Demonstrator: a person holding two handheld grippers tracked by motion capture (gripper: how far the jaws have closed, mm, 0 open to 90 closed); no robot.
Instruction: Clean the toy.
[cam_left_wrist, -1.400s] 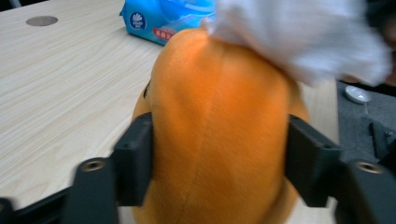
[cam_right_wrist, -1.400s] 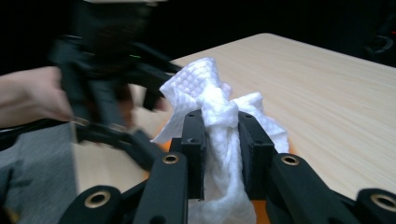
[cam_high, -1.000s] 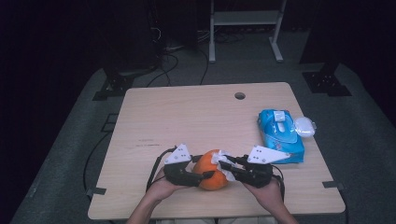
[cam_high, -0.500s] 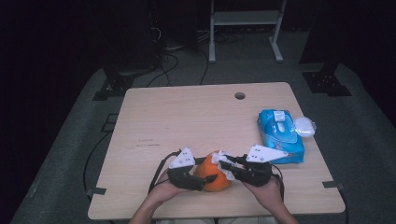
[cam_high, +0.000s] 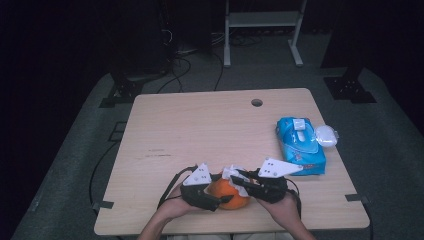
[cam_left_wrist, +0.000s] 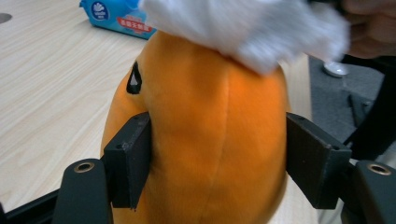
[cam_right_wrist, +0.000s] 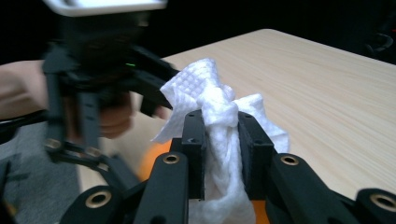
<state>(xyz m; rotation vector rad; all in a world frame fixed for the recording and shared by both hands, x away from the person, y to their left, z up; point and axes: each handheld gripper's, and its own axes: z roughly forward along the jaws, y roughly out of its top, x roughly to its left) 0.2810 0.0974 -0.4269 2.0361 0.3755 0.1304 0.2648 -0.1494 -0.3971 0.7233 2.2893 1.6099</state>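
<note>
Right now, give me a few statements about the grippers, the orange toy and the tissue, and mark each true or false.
1. The right gripper is shut on the white tissue. True.
2. The orange plush toy sits between the left gripper pads. True.
3. The blue wipes pack lies at the table's left edge. False: it lies near the right edge.
4. The tissue lies flat on the table. False: it is bunched against the toy's top.

Tabletop (cam_high: 200, 130): left half and far centre free for passage. Far right obstructed by a blue wet-wipes pack (cam_high: 300, 145) with a small white object (cam_high: 326, 135) touching its right side. Near edge centre: orange plush toy (cam_high: 229, 192) with white tissue (cam_high: 234, 175) on top, crowded between both grippers; no gap there.
</note>
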